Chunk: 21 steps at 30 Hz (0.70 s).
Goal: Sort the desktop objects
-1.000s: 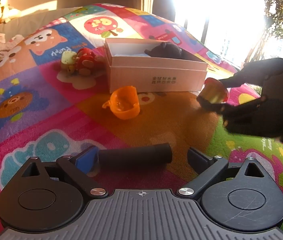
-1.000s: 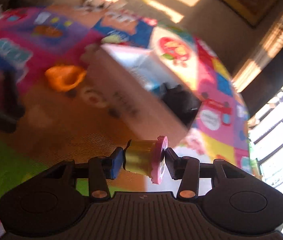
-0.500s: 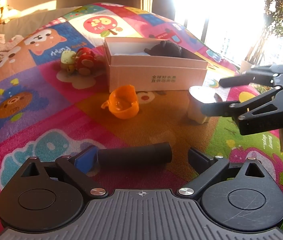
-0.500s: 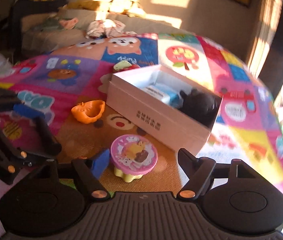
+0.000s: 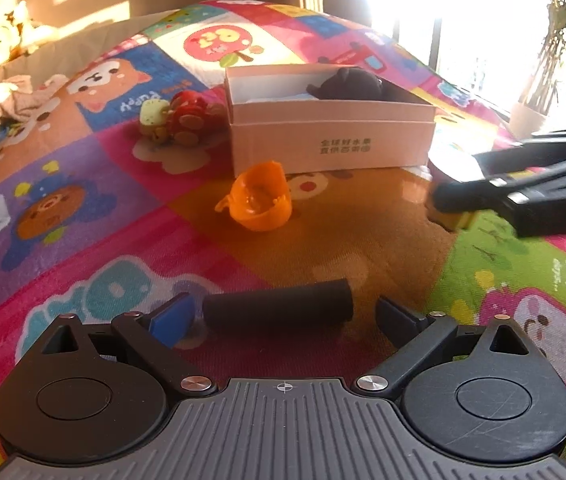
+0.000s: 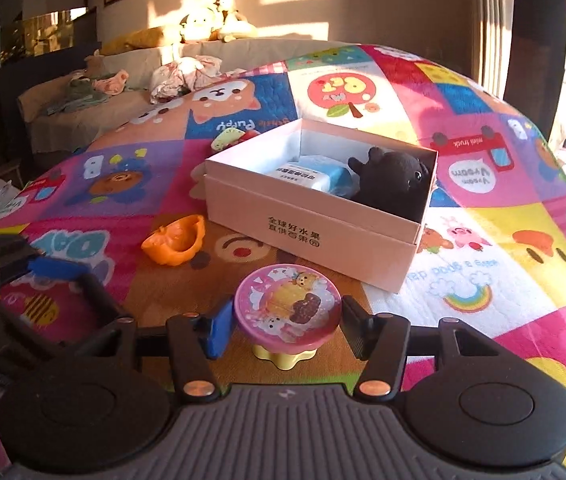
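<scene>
Low wrist views over patterned mat (image 5: 95, 236), both facing white box (image 5: 331, 140) from near, right view closer. Shared: box, orange cup (image 6: 175, 240), each other's gripper.

Readable print on the box and the play mat

The pink box (image 6: 307, 236) carries two lines of Chinese characters on its front wall. On the mat (image 6: 503, 280), at the box's 10 o'clock, "Puppy" reads upside down; at 3 o'clock, "mini truck" and "Vrsom".
</scene>
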Available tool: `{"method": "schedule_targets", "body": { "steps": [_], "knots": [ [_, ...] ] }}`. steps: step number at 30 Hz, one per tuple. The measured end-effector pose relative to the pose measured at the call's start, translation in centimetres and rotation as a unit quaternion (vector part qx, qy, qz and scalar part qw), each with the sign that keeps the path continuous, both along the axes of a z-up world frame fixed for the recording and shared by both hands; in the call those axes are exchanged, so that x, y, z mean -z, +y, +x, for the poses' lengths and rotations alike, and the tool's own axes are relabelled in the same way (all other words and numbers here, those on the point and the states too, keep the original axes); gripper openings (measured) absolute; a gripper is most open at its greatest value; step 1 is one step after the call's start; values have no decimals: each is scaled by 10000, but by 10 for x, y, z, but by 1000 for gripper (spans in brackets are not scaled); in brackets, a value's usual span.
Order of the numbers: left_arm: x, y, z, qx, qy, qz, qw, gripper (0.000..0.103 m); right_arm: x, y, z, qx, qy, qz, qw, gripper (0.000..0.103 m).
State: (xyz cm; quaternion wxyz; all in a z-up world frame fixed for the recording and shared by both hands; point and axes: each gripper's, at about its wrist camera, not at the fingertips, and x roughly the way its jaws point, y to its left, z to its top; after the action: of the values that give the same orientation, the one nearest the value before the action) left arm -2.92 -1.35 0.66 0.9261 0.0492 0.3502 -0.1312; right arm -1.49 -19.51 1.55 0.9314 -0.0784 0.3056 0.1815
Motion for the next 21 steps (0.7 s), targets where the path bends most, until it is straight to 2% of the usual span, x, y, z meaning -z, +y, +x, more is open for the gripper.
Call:
{"method": "schedule_targets", "body": {
  "steps": [1,4,8,11,14,16,19,21],
  "knots": [
    [0,-1,1,4,-11,30,10000,95,-2,-1,-5,-34,-8,-21,10000,56],
    [-2,-4,0,43,-69,81,9999,80,-6,-4,-20,-156,-13,-60,9999,56],
    [-13,-7,-2,219,-126,48,9997,80,-15,-8,-36,-211,-104,-131,9996,56],
    [-43,-8,-9,373,-645,-29,9972,80,-34,-13,-50,-194,-402,-71,9990,56],
    [-80,-7,-6,430,-1251,-34,9912,80,-64,-22,-63,-143,-808,133,9965,56],
    [-105,-10,4,510,-1601,-18,9858,80,-84,-29,-67,-65,-1071,286,9938,56],
    [-126,-21,25,643,-2058,103,9764,80,-109,-38,-66,138,-1457,419,9883,56],
    [-133,-29,48,584,-2142,157,9749,80,-121,-43,-62,284,-1620,426,9855,56]
  ]
}}
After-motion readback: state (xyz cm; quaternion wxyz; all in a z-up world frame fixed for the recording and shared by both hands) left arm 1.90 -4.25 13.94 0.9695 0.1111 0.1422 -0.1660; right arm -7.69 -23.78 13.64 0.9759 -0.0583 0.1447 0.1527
